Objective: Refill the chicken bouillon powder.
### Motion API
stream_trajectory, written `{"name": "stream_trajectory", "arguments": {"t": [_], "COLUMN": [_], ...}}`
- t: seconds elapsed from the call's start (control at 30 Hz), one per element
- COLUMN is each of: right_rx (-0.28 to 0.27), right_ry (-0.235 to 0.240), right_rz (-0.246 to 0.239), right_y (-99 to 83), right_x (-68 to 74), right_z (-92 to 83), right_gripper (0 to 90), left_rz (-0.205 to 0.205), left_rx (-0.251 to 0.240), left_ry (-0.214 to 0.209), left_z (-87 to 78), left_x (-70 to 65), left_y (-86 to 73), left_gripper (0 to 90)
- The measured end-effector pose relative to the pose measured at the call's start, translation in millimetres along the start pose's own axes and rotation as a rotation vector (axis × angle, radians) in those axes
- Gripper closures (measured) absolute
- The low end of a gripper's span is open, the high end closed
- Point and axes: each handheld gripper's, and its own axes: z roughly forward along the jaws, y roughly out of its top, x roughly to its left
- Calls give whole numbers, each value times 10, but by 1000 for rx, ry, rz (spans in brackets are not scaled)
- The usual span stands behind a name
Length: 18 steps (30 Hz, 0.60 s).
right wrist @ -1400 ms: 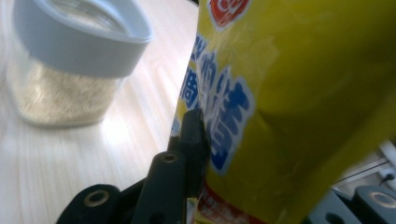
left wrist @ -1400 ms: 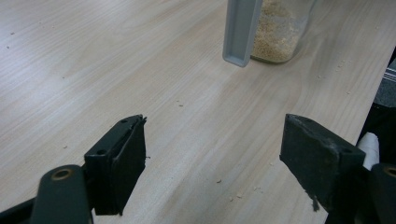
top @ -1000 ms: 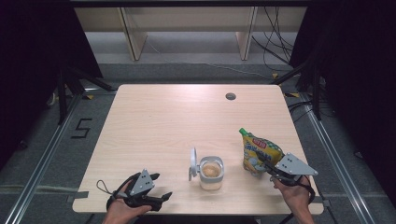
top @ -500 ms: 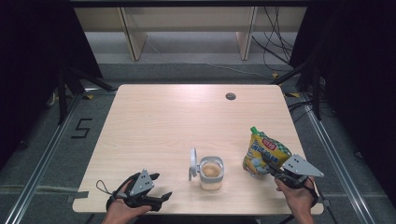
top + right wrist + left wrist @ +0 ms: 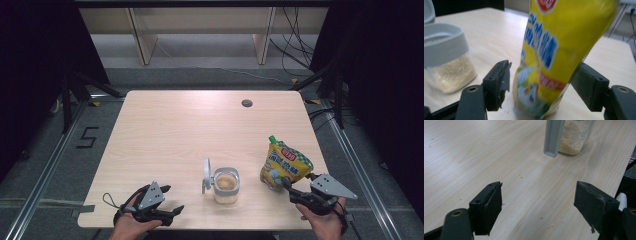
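A yellow stand-up pouch (image 5: pixel 286 164) stands upright on the wooden table (image 5: pixel 190 130) at the front right. My right gripper (image 5: pixel 288 190) sits just in front of it, and its jaws have just been opening. In the right gripper view the pouch (image 5: pixel 549 50) stands between the spread jaws of that gripper (image 5: pixel 544 85), with a gap at the left pad. A clear jar (image 5: pixel 226 185) of beige grains stands at front centre, its grey lid (image 5: pixel 206 175) flipped up. My left gripper (image 5: pixel 171 198) rests open at the front left with nothing between its fingers; the left gripper view (image 5: pixel 537 202) shows bare wood between them.
A round cable hole (image 5: pixel 246 103) is set in the table's far right part. Small crumbs lie on the wood near the jar (image 5: pixel 574 137) and its lid (image 5: pixel 554 135). The jar (image 5: pixel 446 62) stands close to the left of the pouch. Wooden shelving and cables lie beyond the table.
The pouch went from leaning in the right gripper to standing upright. The right jaws spread apart and the hand drew slightly back to the right. The left gripper stayed still.
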Motion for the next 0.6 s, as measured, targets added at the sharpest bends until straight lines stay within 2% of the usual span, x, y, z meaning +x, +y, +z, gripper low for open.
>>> {"name": "stream_trajectory", "arguments": {"t": [0.03, 0.07, 0.1, 0.13, 0.2, 0.23, 0.27, 0.3, 0.37, 0.4, 0.47, 0.5, 0.53, 0.57, 0.6], "right_rx": [-4, 13, 6, 14, 38, 36, 35, 45, 63, 64, 81, 89, 98, 118, 137], "right_ry": [5, 3, 5, -1, 2, -4, -1, 5, -9, -10, -14, -12, -8, -2, 3], "right_rz": [-14, 13, -8, -5, 17, 13, 38, 57, 56, 51, 50, 51, 45, 47, 44], "right_y": [-9, -19, -28, -39, -75, -87, -97, -108, -129, -139, -159, -168, -177, -184, -198], "right_x": [-13, 5, -13, -9, 13, 5, 19, 30, 47, 51, 61, 67, 73, 89, 111], "right_z": [2, -19, -12, -21, -31, -32, -39, -52, -76, -88, -110, -117, -119, -120, -114], "right_gripper": [308, 306, 296, 285, 245, 222, 205, 194, 170, 171, 163, 163, 163, 163, 162], "left_rz": [13, 9, -25, -26, -15, -28, -31, -4, -12, -34, -21, -29, -25, -2, -36], "left_rx": [-12, -11, -10, -19, -6, -11, -14, 2, 5, -14, 11, -22, -15, 14, -17], "left_ry": [-3, -3, 0, -4, -4, -8, -7, 1, -4, -6, -18, -17, -20, -13, -20], "left_z": [9, 8, 8, 14, 3, 10, 15, 1, -4, 16, 4, 24, 20, 2, 21], "left_x": [10, 10, -8, -5, 5, -1, 0, 24, 39, 34, 39, 25, 23, 28, 0], "left_y": [2, 1, -4, -4, 6, 8, 6, 9, 10, 7, 14, 8, 8, 20, 18], "left_gripper": [217, 217, 217, 217, 217, 217, 217, 217, 217, 216, 215, 215, 215, 215, 215]}}
